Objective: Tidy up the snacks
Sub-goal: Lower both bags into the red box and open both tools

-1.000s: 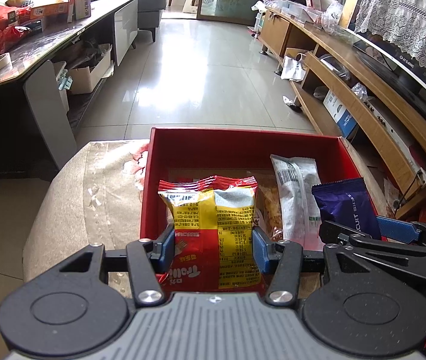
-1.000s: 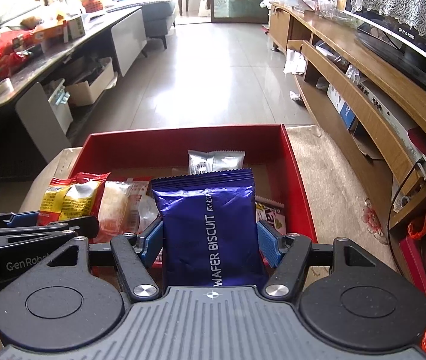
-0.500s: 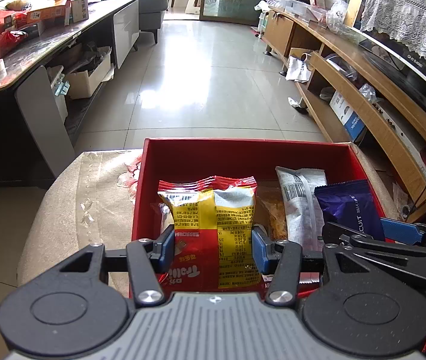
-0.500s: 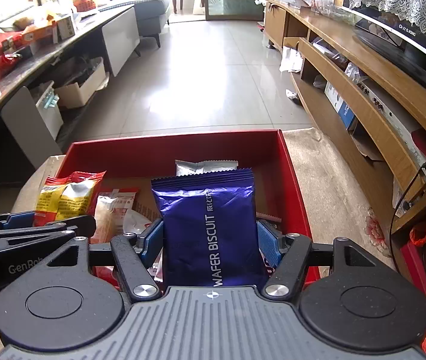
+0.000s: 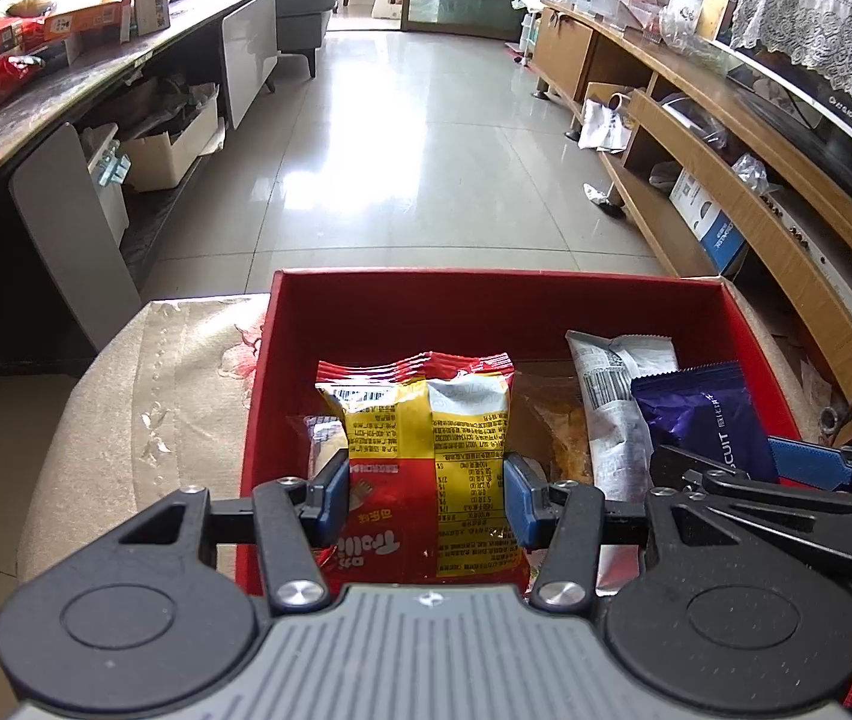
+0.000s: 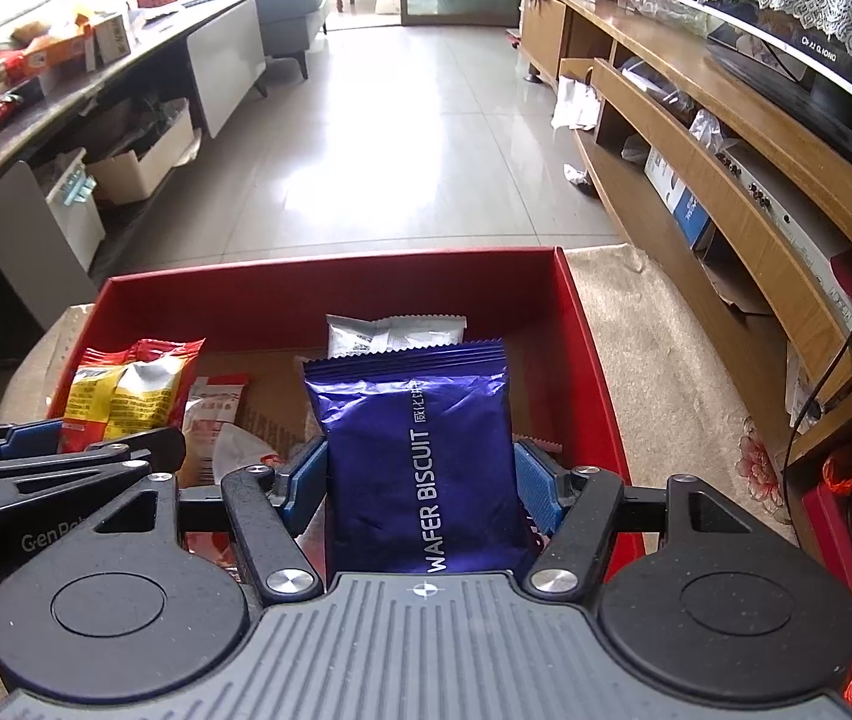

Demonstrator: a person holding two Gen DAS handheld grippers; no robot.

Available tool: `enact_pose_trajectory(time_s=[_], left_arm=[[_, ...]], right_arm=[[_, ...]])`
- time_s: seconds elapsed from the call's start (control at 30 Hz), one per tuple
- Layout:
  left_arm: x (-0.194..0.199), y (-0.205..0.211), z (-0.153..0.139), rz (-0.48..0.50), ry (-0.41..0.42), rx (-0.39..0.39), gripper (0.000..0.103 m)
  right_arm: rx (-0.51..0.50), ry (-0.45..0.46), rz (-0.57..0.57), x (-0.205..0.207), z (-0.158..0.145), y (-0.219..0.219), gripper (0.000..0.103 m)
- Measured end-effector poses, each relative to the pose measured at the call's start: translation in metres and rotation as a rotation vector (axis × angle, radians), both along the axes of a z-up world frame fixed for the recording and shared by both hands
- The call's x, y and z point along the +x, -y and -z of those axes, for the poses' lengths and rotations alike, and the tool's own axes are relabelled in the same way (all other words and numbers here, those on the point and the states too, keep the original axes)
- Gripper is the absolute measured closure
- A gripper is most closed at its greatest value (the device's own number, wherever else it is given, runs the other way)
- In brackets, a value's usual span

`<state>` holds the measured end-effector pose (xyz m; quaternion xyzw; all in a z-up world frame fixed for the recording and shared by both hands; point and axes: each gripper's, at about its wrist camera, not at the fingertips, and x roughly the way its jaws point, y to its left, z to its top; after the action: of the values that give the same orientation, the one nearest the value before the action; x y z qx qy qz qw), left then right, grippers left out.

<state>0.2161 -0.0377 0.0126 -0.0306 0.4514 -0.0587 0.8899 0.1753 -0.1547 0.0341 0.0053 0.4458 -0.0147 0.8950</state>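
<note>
Two snack bags left to drop in
My left gripper point(image 5: 423, 495) holds the yellow bag point(image 5: 426, 450), my right gripper point(image 6: 420, 489) the blue bag point(image 6: 420, 456), both over the red box point(image 6: 318, 300)

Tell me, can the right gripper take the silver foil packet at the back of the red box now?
Probably not: the right gripper is shut on the blue wafer biscuit bag, which also stands before the silver foil packet.

Home living room: sofa point(image 5: 300, 24), television point(image 6: 810, 60).
</note>
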Motion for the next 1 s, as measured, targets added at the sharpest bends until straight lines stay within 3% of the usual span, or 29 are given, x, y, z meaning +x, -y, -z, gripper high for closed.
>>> enact_pose_trajectory(time_s=[0.57, 1.0], left_arm=[[0.008, 0.008, 0.011, 0.005, -0.006, 0.047, 0.056], [0.008, 0.005, 0.007, 0.002, 0.003, 0.051, 0.046]], right_arm=[[-0.024, -0.024, 0.002, 0.011, 0.012, -0.001, 0.030], [-0.027, -0.018, 0.018, 0.010, 0.012, 0.001, 0.025]])
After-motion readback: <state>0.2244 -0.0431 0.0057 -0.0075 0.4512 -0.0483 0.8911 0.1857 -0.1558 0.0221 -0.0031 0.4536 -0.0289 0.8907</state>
